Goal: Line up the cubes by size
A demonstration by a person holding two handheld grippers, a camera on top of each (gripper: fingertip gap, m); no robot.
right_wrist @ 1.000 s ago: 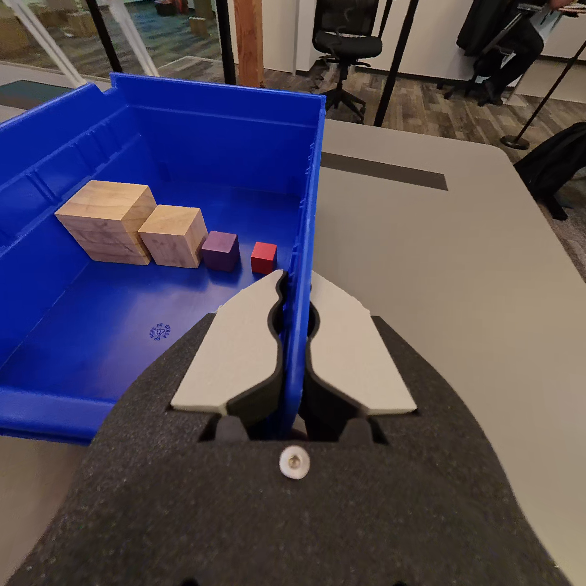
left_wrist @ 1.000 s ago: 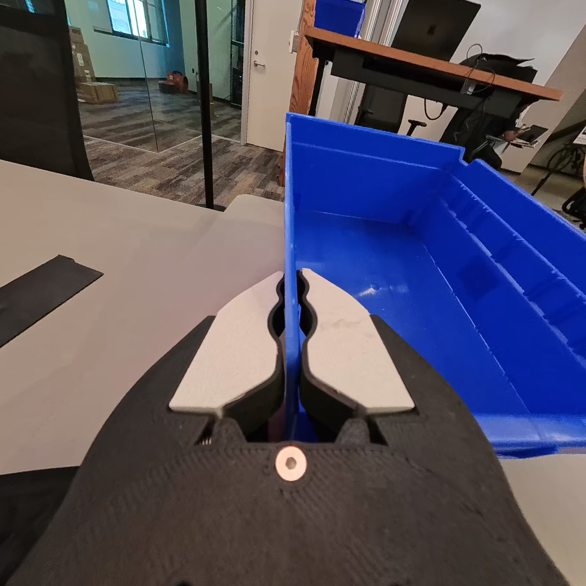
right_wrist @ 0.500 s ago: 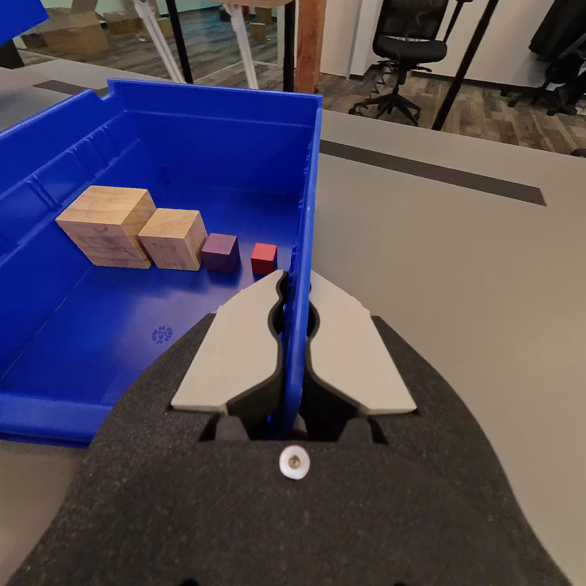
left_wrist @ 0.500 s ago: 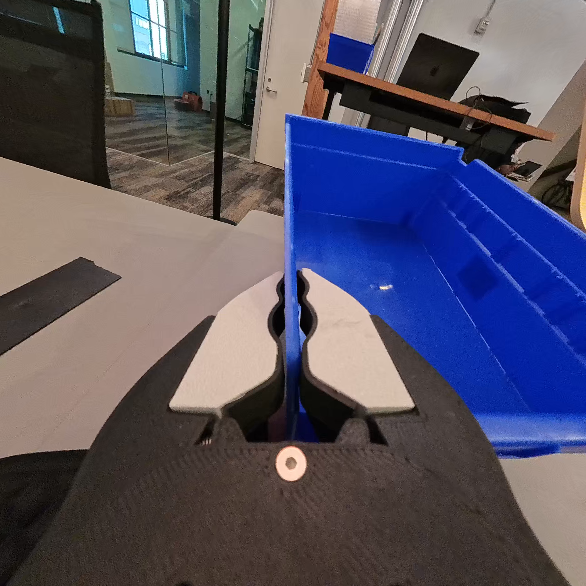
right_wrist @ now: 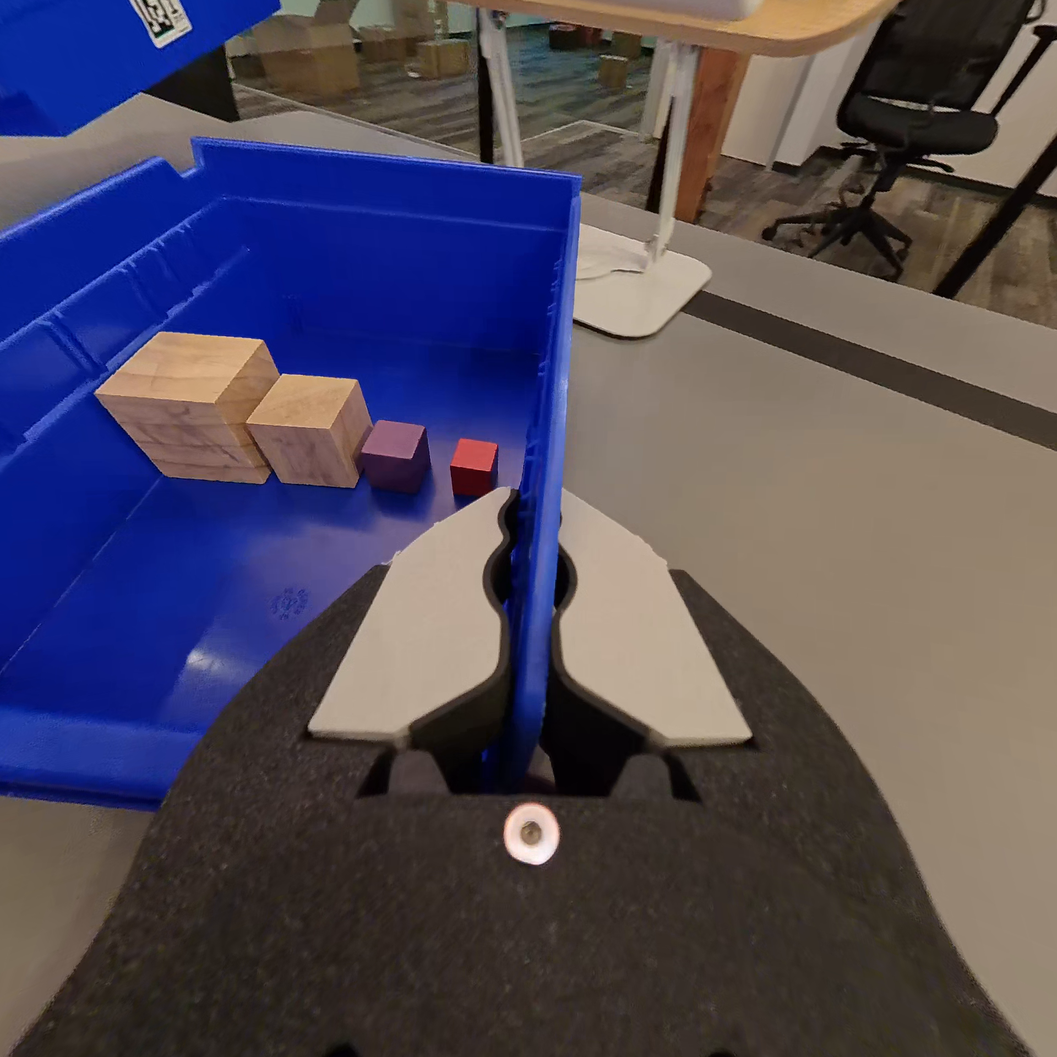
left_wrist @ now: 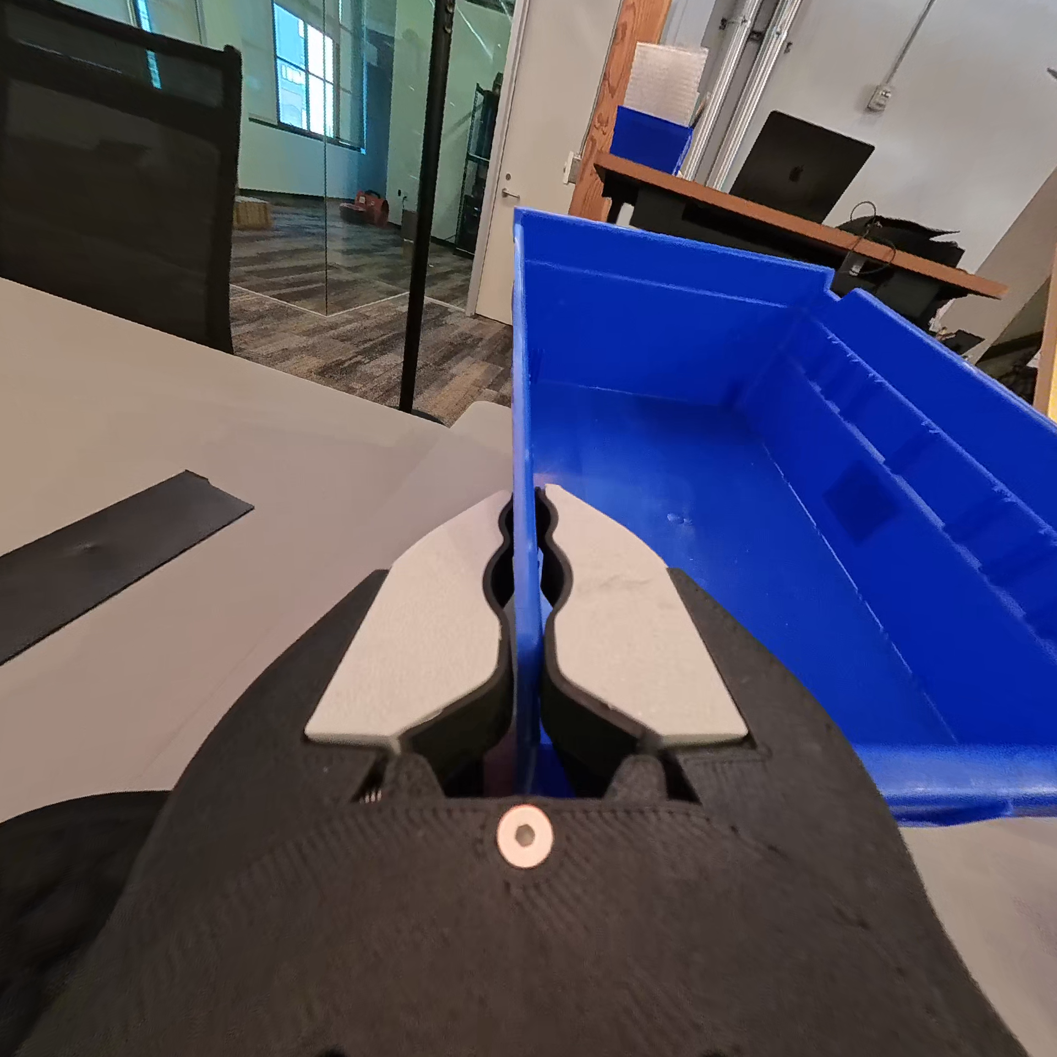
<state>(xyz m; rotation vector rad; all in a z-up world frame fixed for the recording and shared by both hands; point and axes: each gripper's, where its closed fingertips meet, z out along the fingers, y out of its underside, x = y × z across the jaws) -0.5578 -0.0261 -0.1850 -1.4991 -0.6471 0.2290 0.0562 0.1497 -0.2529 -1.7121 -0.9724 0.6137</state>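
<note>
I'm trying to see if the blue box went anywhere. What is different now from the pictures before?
Both grippers carried the blue bin along: the room behind it slid, and a white stand base came into view beyond it. The left gripper and right gripper stay clamped on opposite walls. The two wooden cubes, purple cube and red cube kept their row.

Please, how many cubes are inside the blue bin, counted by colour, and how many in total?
Inside the blue bin:
Plain wood cubes: 2, the large and the medium
Purple cube: 1
Red cube: 1
Total: 4
</note>
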